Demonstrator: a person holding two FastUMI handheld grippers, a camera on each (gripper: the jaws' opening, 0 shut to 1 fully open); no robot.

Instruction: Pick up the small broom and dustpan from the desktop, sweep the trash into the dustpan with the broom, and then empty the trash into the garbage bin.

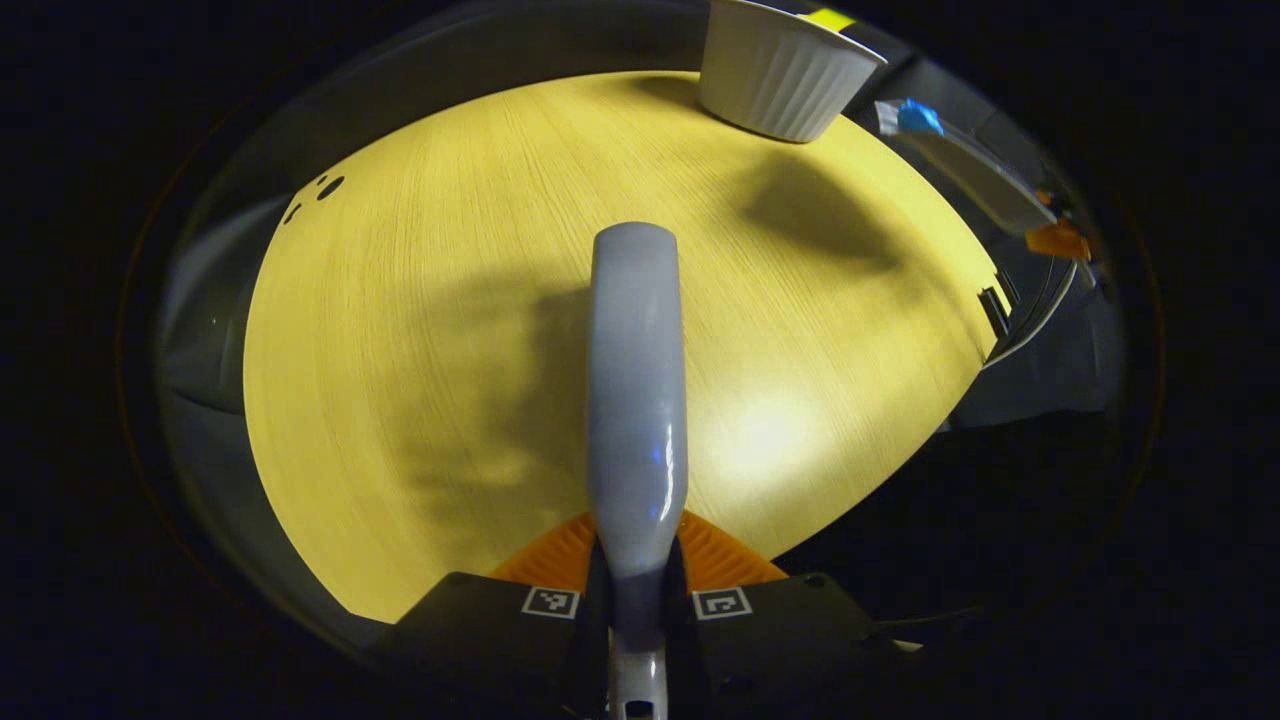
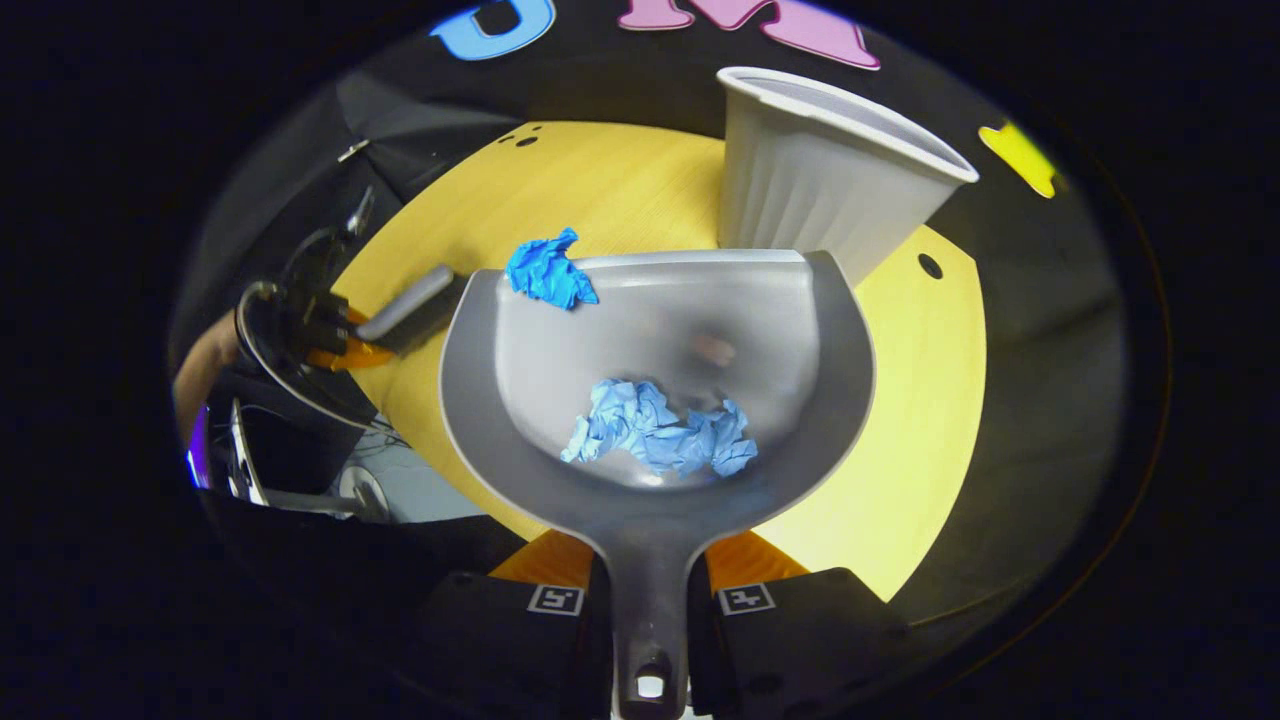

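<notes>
Left gripper [image 1: 636, 600] pinches the pale grey plastic broom handle [image 1: 637, 400], held above the yellow wood-grain desktop [image 1: 420, 330]. Right gripper [image 2: 648, 600] clamps the grey plastic dustpan [image 2: 800, 400] handle. Crumpled light-blue paper wad [image 2: 660, 432] sits inside the pan, a brighter blue wad [image 2: 548, 270] at its front lip. White ribbed garbage bin [image 2: 820, 190] just beyond.
</notes>
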